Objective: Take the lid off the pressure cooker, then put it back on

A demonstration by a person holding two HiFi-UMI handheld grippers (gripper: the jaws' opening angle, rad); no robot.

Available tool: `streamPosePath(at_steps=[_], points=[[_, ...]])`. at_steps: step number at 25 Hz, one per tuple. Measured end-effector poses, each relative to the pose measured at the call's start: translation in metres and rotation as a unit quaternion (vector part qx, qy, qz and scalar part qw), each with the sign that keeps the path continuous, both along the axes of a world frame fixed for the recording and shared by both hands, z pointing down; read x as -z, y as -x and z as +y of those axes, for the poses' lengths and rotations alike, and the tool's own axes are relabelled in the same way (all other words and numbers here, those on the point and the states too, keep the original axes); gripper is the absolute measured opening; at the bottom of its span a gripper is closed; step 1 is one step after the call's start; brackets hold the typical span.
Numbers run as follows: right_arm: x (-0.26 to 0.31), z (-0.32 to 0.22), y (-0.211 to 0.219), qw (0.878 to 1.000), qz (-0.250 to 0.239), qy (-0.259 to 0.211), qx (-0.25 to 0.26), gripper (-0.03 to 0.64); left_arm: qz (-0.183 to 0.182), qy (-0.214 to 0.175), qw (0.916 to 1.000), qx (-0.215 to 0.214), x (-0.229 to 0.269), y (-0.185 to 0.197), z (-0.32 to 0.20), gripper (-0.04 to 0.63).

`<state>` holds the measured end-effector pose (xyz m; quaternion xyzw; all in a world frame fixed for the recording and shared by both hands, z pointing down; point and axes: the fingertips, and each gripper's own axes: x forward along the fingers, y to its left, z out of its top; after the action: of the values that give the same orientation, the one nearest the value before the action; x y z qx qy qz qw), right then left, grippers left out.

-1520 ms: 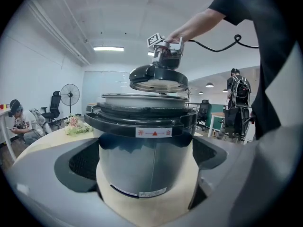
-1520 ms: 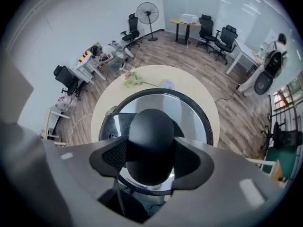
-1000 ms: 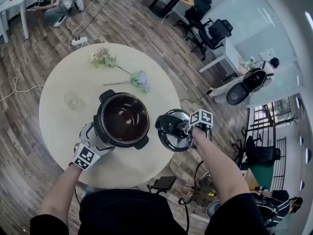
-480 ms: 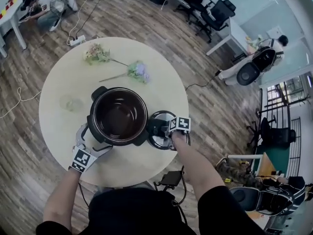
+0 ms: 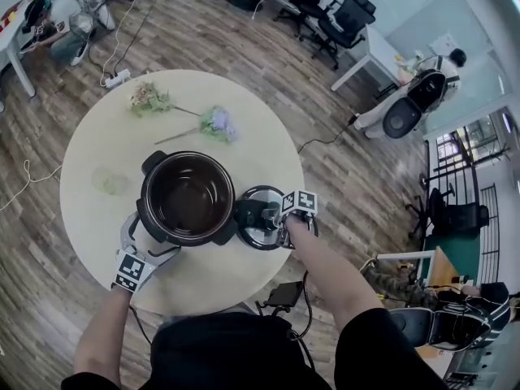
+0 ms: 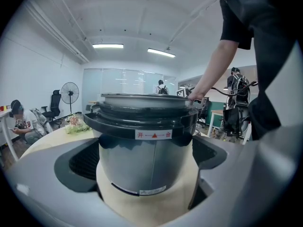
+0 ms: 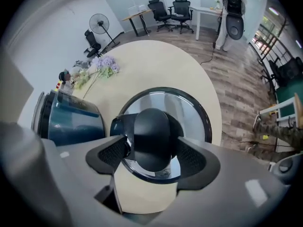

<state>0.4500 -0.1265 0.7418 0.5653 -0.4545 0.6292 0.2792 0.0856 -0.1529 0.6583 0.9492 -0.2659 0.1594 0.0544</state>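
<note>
The pressure cooker pot (image 5: 187, 199) stands open on the round table (image 5: 97, 136), its dark inside showing. My left gripper (image 5: 150, 232) grips its near-left side, and the steel body (image 6: 147, 160) fills the gap between the two pads. The lid (image 5: 258, 236) lies flat on the table just right of the pot. My right gripper (image 5: 272, 218) points down over the lid. Its jaws have just been opening, and the lid's black knob (image 7: 151, 136) sits between the pads with no firm squeeze on it. The lid's shiny top (image 7: 165, 105) shows around the knob.
A purple flower (image 5: 215, 123) and a pale bunch (image 5: 146, 98) lie at the table's far side, a clear glass (image 5: 107, 181) at its left. The lid is near the table's right edge. Cables and a black box (image 5: 284, 295) are on the floor. Office chairs stand beyond.
My right gripper came down and leftward with the lid, from beyond the table's right edge onto the tabletop beside the pot. My left gripper stayed on the pot.
</note>
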Motion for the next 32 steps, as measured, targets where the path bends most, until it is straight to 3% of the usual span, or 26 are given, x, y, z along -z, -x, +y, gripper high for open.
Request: streamPosePath(at_steps=[4, 10, 14, 18, 23, 32], points=[[-0.019, 0.004, -0.006, 0.999, 0.015, 0.024, -0.014, 0.353, -0.001, 0.001, 1.0, -0.001, 0.002, -0.001, 0.0, 0.59], [-0.024, 0.003, -0.002, 0.996, 0.05, 0.071, 0.008, 0.35, -0.003, 0.001, 1.0, -0.001, 0.002, 0.0, -0.001, 0.591], [-0.026, 0.003, -0.004, 0.996, 0.069, 0.06, 0.018, 0.341, -0.003, 0.002, 1.0, -0.001, 0.002, -0.001, -0.001, 0.591], [-0.021, -0.002, 0.0, 0.994, 0.08, 0.049, 0.049, 0.285, -0.003, 0.003, 1.0, 0.0, 0.001, -0.001, -0.002, 0.591], [-0.014, 0.002, -0.004, 0.995, 0.063, 0.046, 0.055, 0.285, -0.003, 0.004, 1.0, -0.001, 0.002, 0.0, -0.001, 0.591], [0.073, -0.024, -0.041, 0.992, 0.084, 0.015, 0.089, 0.285, -0.002, 0.004, 1.0, 0.001, 0.003, -0.002, 0.0, 0.591]])
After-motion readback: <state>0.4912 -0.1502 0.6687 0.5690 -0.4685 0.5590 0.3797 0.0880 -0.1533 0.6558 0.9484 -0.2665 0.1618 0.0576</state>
